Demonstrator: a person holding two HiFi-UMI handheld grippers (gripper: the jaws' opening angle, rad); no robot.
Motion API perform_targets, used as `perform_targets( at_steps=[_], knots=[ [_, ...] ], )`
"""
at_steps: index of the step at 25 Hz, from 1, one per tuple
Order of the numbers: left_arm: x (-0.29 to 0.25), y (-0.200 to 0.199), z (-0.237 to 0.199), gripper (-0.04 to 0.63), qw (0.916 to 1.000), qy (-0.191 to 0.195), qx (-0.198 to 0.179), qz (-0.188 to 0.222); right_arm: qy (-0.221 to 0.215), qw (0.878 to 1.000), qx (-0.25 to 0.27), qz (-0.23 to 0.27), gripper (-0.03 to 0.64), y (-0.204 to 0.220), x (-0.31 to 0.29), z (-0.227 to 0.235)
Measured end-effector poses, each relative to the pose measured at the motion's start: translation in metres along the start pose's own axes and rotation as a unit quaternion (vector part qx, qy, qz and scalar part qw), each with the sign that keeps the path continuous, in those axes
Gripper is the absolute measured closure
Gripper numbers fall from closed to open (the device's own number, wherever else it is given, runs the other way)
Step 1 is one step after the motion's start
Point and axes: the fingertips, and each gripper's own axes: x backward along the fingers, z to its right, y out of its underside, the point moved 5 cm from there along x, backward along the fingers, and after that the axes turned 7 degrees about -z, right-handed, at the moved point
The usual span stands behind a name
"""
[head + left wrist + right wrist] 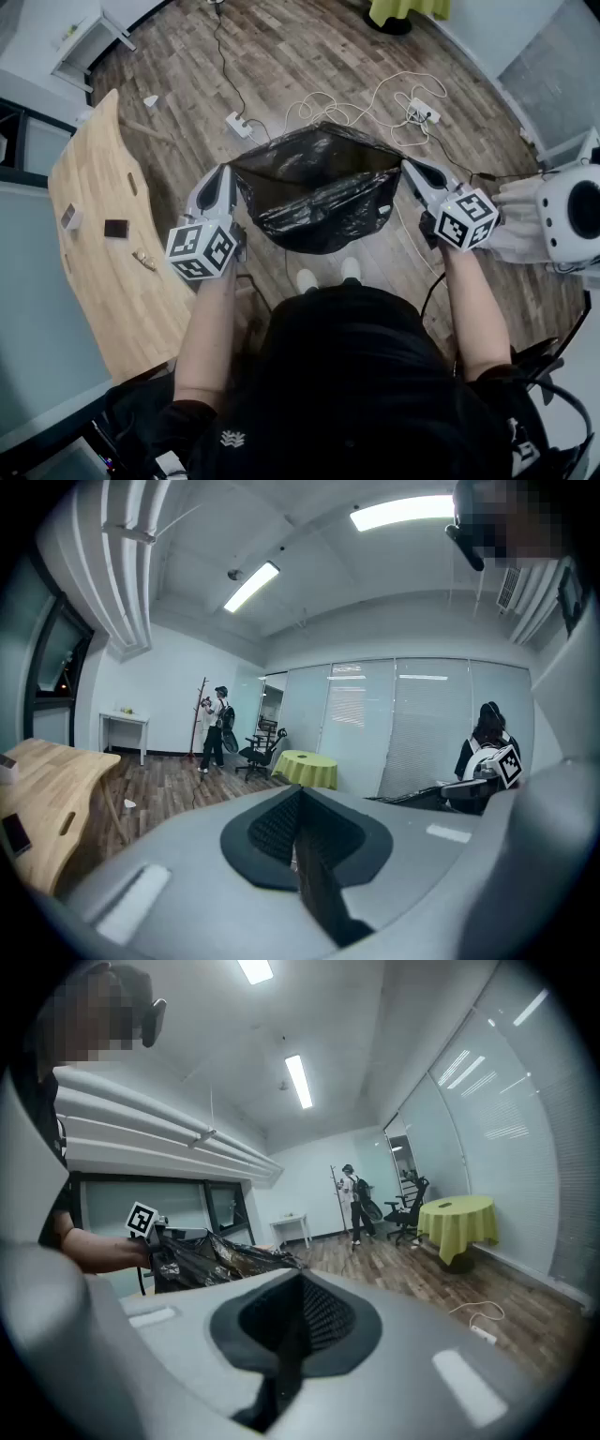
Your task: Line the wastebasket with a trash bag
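A black trash bag [319, 192] hangs stretched open between my two grippers above the wooden floor, its mouth facing up. My left gripper [231, 174] is shut on the bag's left rim, and a strip of black film [323, 892] runs out between its closed jaws [298, 855]. At the opposite side my right gripper [405, 167] is shut on the right rim; its own view shows film pinched in the jaws [289, 1335] and the crumpled bag [206, 1255] leading to the left gripper's marker cube [141, 1220]. A white rounded object with a dark round opening [572, 211] stands at the right.
A light wooden table [103, 244] with small items runs along the left. White cables and power strips [417, 111] lie on the floor beyond the bag. A yellow-green round table [305, 766], an office chair and a person [217, 728] stand far off.
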Motion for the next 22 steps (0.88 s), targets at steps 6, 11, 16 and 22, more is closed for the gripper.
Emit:
perform_targets(
  at_steps=[6,11,16,22],
  knots=[
    [0.0,0.005,0.002,0.591,0.9998,-0.019,0.001,-0.006,-0.012,1.0,0.007,0.006,0.617,0.005,-0.004,0.009],
    [0.004,0.006,0.003,0.591,0.9994,-0.035,-0.002,-0.005,-0.024,0.999,0.012,0.018,0.615,0.006,-0.011,0.014],
    [-0.007,0.014,0.013,0.591,0.9984,-0.052,-0.01,-0.021,-0.047,0.999,-0.004,0.019,0.617,0.013,-0.023,0.032],
    [-0.036,0.019,0.008,0.591,0.9983,-0.049,-0.011,-0.029,-0.043,0.999,-0.01,0.004,0.617,0.018,-0.051,0.051]
  ],
)
